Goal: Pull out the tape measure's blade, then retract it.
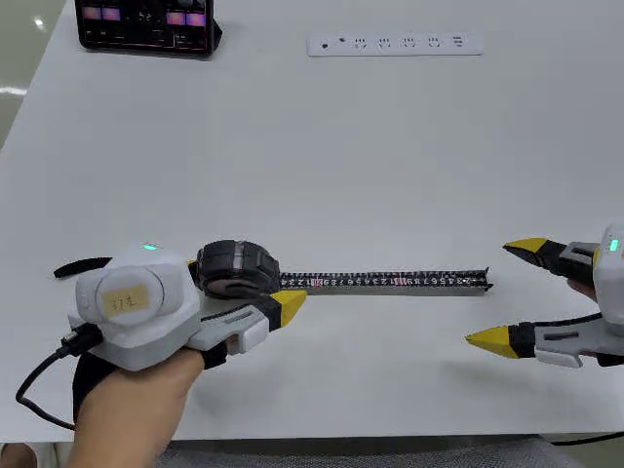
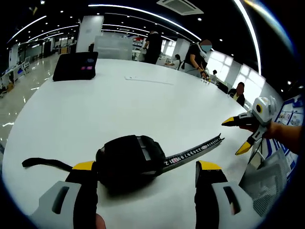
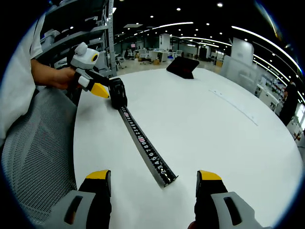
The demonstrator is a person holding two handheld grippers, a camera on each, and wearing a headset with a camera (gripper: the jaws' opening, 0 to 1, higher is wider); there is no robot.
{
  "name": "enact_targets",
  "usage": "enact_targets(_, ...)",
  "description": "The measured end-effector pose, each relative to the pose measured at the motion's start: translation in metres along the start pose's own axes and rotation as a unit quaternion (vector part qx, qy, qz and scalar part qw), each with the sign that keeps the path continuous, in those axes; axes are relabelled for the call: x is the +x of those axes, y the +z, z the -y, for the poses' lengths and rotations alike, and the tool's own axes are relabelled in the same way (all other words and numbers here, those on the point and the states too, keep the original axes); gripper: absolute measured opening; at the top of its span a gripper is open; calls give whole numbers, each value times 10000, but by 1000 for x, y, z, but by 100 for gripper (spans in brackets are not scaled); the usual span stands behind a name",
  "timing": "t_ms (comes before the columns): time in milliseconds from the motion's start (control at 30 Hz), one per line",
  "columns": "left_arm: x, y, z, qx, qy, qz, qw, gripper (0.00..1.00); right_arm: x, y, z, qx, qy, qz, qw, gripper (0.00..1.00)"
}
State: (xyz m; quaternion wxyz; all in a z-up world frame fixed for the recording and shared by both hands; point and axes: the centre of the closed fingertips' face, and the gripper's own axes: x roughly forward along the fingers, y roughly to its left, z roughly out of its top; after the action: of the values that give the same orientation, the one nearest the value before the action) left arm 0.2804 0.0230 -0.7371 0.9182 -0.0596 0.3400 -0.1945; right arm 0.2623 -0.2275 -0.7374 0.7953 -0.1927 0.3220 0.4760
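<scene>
Left tongs [image 1: 242, 281] straddle the tape measure [image 1: 234, 265], far tip mostly hidden.

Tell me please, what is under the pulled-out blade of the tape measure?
The white table: the blade lies flat along it, running out from the case. The strip of tabletop directly beneath is covered by the blade itself and cannot be seen.
</scene>
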Motion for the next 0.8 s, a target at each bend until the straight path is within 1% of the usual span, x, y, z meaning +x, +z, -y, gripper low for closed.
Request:
enact_targets(67,1,0,-3,22,141,-11,9999,78,0,0,4,-36,25,-24,10000,71)
enact_targets(133,1,0,-5,-14,204,10,9998,75,0,0,7,-53,33,-49,10000,69)
enact_targets(167,2,1,-5,-99,208,53,9997,76,0,1,9,-45,39,-43,10000,69)
enact_targets(233,2,2,-6,-152,262,76,9995,75,2,2,11,-55,46,-32,10000,68)
enact_targets(300,2,1,-9,-154,367,82,9992,72,4,1,12,-64,73,-48,9999,67)
enact_targets(367,4,1,-10,-171,397,84,9990,70,6,-1,12,-94,88,-102,9999,66)
enact_targets(400,3,1,-13,-195,492,96,9986,68,7,-1,12,-104,123,-129,9998,64)
enact_targets(467,4,1,-11,-175,493,103,9986,69,8,-1,12,-130,144,-139,9997,62)
enact_targets(500,4,3,-13,-305,530,191,9979,68,8,-1,13,-130,147,-140,9997,62)
enact_targets(533,5,3,-12,-393,520,229,9976,68,9,-2,13,-131,153,-141,9997,62)
enact_targets(567,6,2,-13,-322,541,179,9979,68,9,-2,14,-141,159,-147,9997,61)
enact_targets(600,6,1,-14,-305,581,180,9977,67,10,-2,14,-154,171,-153,9996,60)
enact_targets(667,7,2,-15,-372,605,204,9973,66,10,-2,14,-202,202,-175,9994,59)
enact_targets(733,7,2,-18,-512,666,264,9961,65,11,-3,15,-247,229,-195,9992,57)
enact_targets(800,8,1,-19,-551,712,278,9956,64,11,-3,16,-281,251,-219,9991,56)
